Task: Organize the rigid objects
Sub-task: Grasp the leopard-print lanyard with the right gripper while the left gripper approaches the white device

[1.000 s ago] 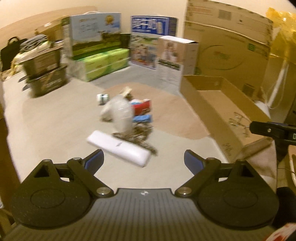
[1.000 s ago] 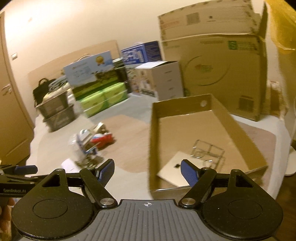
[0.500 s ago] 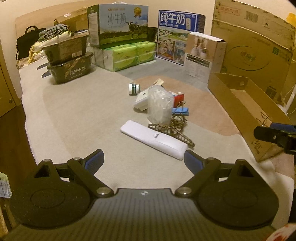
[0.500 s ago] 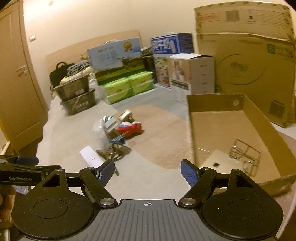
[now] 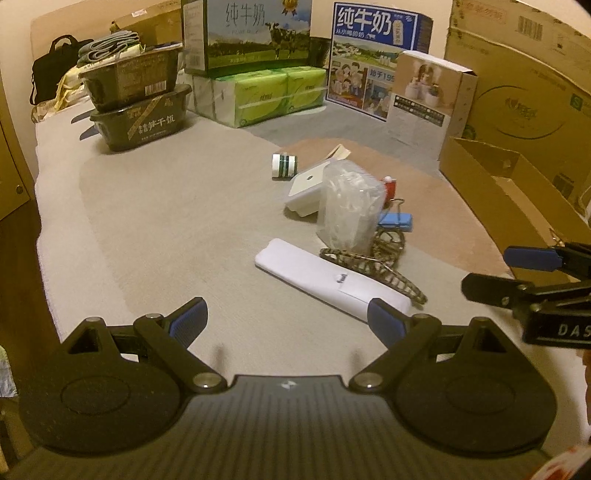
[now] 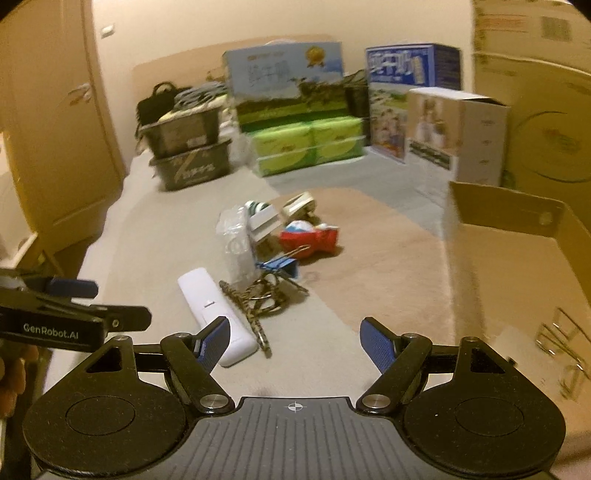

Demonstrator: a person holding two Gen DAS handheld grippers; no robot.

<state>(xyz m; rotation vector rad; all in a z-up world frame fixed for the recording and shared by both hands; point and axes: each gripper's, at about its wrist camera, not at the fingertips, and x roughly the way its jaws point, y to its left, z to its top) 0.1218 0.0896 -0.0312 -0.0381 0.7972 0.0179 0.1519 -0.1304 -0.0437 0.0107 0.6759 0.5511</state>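
My left gripper (image 5: 286,319) was spread wide with nothing between its fingers, above bare carpet (image 5: 166,229). My right gripper (image 6: 293,345) was also spread and empty. Just ahead lay the white remote (image 5: 328,278), flat on the carpet, its near end by my left gripper's right fingertip in the left wrist view. A patterned cord with rings (image 5: 384,258) lay against the remote's far side. Behind that stood a clear plastic bag of white bits (image 5: 349,208), a blue binder clip (image 5: 395,221) beside it, then a white box (image 5: 306,188), a red toy (image 6: 314,236) and a green-striped roll (image 5: 284,166). The cardboard tray (image 6: 517,266) sat to the right, holding a wire rack (image 6: 557,339). Cartons (image 5: 251,33) were stacked along the wall.
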